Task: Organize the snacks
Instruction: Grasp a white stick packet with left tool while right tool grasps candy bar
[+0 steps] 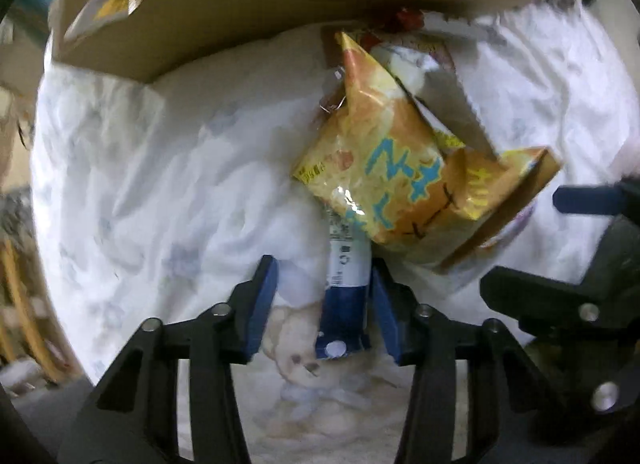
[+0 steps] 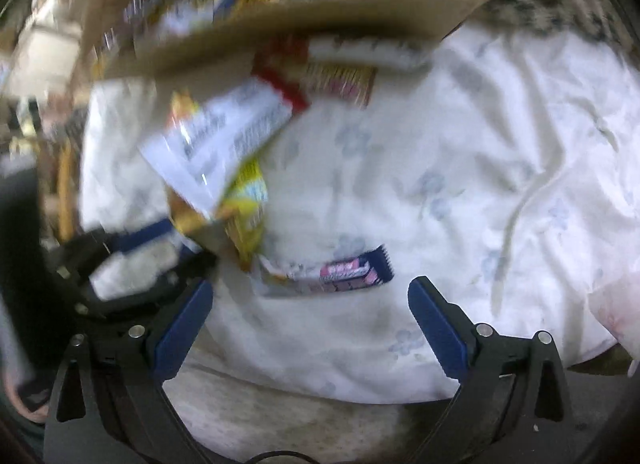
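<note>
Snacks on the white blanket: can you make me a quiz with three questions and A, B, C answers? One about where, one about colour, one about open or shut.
1. Where is the blue-and-white packet? A on a shelf; B between the fingers of the left gripper; C in a bowl.
2. What colour is the big crinkly bag? A green; B pink; C yellow-orange.
3. How is the right gripper? A wide open; B shut on a bag; C shut on a spoon.

Answers: B, a blue finger stands on each side of it. C, it is yellow-orange with blue letters. A, its fingers stand far apart above the blanket, pressing on nothing.
</note>
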Available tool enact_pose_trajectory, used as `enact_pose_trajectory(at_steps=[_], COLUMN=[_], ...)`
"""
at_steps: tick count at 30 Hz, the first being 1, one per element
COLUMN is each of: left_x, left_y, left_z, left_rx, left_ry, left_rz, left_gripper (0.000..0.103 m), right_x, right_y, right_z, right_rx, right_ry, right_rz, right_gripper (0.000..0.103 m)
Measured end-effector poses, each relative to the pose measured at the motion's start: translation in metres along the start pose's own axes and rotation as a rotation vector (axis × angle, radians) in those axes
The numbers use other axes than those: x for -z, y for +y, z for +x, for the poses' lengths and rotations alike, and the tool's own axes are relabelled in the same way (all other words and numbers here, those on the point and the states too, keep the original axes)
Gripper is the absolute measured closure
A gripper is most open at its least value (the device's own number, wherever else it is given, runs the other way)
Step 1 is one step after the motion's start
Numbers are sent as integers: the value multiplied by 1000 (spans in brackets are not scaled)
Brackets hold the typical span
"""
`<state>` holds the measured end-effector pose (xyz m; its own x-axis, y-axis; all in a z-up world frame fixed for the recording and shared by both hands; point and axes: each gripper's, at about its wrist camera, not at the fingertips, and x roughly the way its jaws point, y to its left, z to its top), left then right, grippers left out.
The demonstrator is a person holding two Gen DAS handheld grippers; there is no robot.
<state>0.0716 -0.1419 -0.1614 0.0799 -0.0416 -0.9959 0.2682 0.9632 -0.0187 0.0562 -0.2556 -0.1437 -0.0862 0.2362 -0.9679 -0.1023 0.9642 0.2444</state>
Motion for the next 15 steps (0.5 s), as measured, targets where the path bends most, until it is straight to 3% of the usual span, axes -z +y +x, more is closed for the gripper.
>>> enact_pose_trajectory(at_steps=[3, 4, 5, 8, 15], left_x=[1, 2, 4, 11, 28], left_y=[-2, -2, -3, 7, 28], left_z=[1, 1, 1, -1, -14], left_rx=[-21, -29, -36, -35, -54], left_ry=[-7, -10, -7, -3, -9], left_rz=[3, 8, 14, -2, -76], left_gripper=[71, 86, 88, 90, 90], right_x=[-7, -8, -10, -13, -13], right_y=[2, 2, 2, 6, 16], right_z=[15, 19, 22, 32, 40], right_rx=[27, 33, 29, 9, 78], right_ry=[14, 20, 29, 68, 69], right_rz=[2, 2, 4, 5, -42], right_gripper=[3, 3, 3, 3, 7])
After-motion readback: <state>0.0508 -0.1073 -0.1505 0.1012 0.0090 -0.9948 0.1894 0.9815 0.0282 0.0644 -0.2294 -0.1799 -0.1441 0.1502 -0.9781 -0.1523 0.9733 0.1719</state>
